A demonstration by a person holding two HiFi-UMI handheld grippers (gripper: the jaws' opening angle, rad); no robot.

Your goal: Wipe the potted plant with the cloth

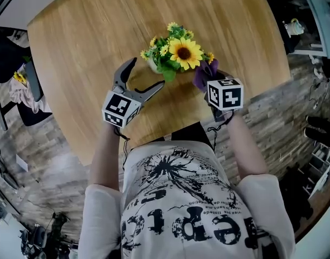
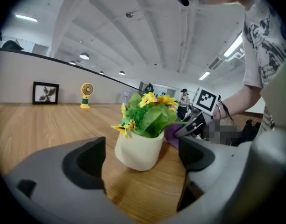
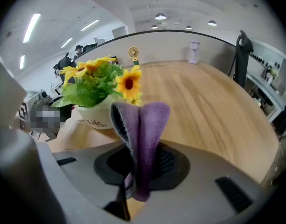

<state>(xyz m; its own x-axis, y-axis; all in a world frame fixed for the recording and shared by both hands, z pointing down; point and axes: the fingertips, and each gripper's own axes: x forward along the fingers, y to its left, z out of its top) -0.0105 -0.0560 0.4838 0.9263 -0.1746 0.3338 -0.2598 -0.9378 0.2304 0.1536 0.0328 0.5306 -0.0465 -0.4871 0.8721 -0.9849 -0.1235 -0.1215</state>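
A potted plant (image 1: 173, 52), sunflowers and green leaves in a white pot (image 2: 138, 150), stands near the front middle of the round wooden table (image 1: 84, 36). My left gripper (image 1: 146, 74) is open just left of the pot, jaws spread wide with nothing between them; in the left gripper view the pot stands a little beyond the fingertips (image 2: 87, 164). My right gripper (image 1: 211, 85) is shut on a folded purple cloth (image 3: 143, 134), which sticks up from its jaws. The cloth (image 1: 203, 75) is right beside the plant's right side, next to the leaves. In the right gripper view the pot (image 3: 94, 118) is just left of the cloth.
The table's front edge (image 1: 170, 131) runs close to the person's body, just behind both grippers. A framed picture (image 2: 45, 92) and a small yellow fan figure (image 2: 87, 94) stand at the far edge. A white ornament (image 3: 194, 45) stands farther along that edge.
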